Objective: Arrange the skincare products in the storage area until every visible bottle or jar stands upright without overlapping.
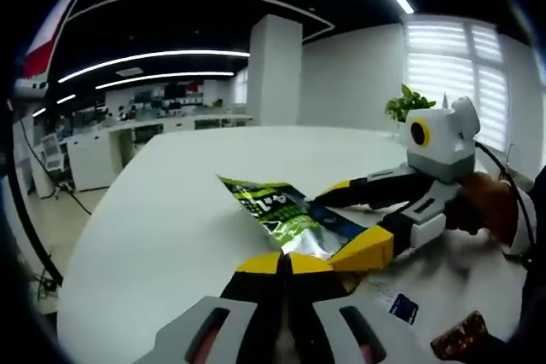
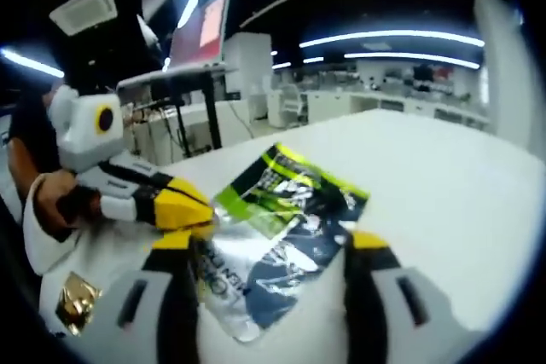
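The glossy foil sachet (image 2: 286,228) ahead of the right tool (image 2: 271,257) is lime green and dark navy, patterned with white lettering and a silver edge. Both tools have black jaws with yellow tips; the left tool (image 1: 286,263) carries red insets on grey. The smooth bench (image 1: 162,219) is plain white. A crinkled gold-brown wrapper (image 2: 75,300) lies left of the right tool.

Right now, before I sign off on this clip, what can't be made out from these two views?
- Print on the green and silver packet: too blurred to read in either view.
- Packet's near end, left gripper view: covered by the left gripper, whose jaws are closed on it.
- Brown wrapped item: cut off by the edge, unidentifiable.
- Gold object, right gripper view: small and blurred.
- Right gripper: jaws apart, straddling the packet; contact unclear.
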